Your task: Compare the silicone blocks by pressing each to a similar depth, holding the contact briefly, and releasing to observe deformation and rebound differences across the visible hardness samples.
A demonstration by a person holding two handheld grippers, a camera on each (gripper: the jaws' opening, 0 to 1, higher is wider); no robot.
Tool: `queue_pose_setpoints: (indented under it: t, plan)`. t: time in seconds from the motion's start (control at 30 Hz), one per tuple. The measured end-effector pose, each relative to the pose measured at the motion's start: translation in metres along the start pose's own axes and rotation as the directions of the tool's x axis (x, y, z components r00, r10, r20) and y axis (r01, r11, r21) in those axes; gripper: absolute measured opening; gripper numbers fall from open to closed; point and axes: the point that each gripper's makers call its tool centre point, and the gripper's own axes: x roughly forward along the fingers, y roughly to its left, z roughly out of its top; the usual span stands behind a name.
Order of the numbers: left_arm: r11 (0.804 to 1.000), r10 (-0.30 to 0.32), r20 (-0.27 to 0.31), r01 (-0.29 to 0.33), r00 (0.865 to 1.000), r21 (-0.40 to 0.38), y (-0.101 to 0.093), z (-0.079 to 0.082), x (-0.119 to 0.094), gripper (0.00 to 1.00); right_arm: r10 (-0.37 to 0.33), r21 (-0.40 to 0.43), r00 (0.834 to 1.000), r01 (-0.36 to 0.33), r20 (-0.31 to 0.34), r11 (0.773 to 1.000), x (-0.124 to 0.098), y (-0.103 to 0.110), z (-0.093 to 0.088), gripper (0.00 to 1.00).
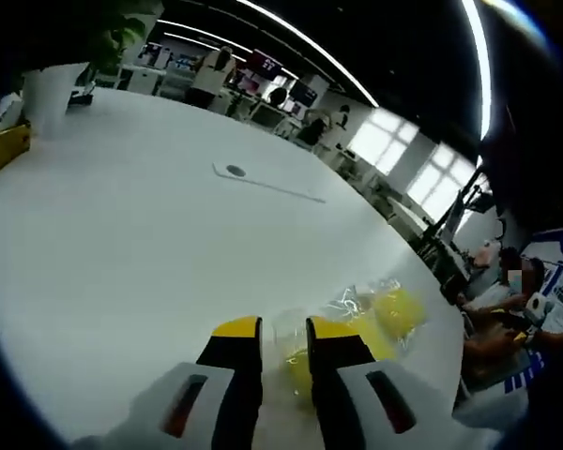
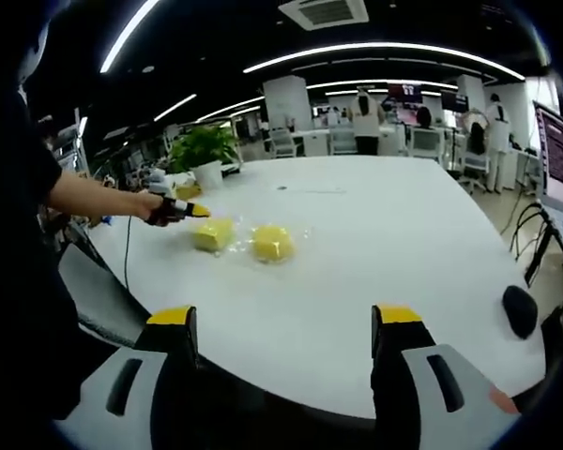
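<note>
I can read no label or writing on the blocks; the screen at the right edge of my right gripper view shows lines too small to make out. In that view two yellow silicone blocks lie side by side on the white surface [image 2: 375, 244], each in clear wrapping: the left block [image 2: 214, 234] and the right block [image 2: 272, 243], near each other. My right claw [image 2: 289, 330] hangs back at the near edge, jaws spread wide, well apart from both.

My left claw [image 2: 190, 210] reaches in from the left in a person's hand, its yellow tip just beside the left block; whether it touches I cannot tell. In my left gripper view the left claw [image 1: 283, 330] has its jaws drawn close with a narrow gap, over a wrapped yellow block [image 1: 394, 314]; I cannot tell if it pinches anything.

A potted plant [image 2: 203, 153] stands behind the blocks, and a dark mouse [image 2: 520, 310] lies at the right edge.
</note>
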Motion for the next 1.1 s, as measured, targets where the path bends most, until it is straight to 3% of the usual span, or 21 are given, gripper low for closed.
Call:
queue_pose_setpoints:
  t: [0.2,0.4,0.57,0.73,0.93,1.03,1.1]
  plan:
    - [0.999,0.009,0.132,-0.014,0.991,0.035,-0.012,0.037,-0.023,0.28,0.018,-0.022,1.0,-0.018,0.009,1.0,0.005,0.003,0.004,0.69]
    - [0.995,0.026,0.221,-0.045,0.975,0.085,-0.033,0.059,-0.055,0.42,0.042,-0.059,0.999,-0.04,0.025,0.997,0.006,0.008,0.014,0.68]
    - [0.973,-0.019,0.222,-0.032,0.975,0.227,-0.066,0.058,-0.076,0.48,0.051,-0.081,0.998,-0.048,0.036,0.996,0.009,0.005,0.021,0.67]
    - [0.92,-0.045,0.216,-0.043,0.975,0.389,-0.097,0.053,-0.099,0.54,0.06,-0.083,0.996,-0.054,0.073,0.995,0.013,0.0,0.036,0.67]
    - [0.888,-0.114,0.229,-0.004,0.967,0.46,-0.126,0.045,-0.123,0.62,0.074,-0.109,0.994,-0.065,0.082,0.992,0.017,0.002,0.044,0.67]
    - [0.885,-0.122,0.236,-0.002,0.964,0.466,-0.131,0.042,-0.134,0.63,0.078,-0.11,0.993,-0.069,0.085,0.991,0.02,0.002,0.045,0.67]
    - [0.872,-0.113,0.24,-0.019,0.964,0.488,-0.131,0.038,-0.14,0.65,0.078,-0.12,0.994,-0.069,0.078,0.99,0.022,0.002,0.044,0.67]
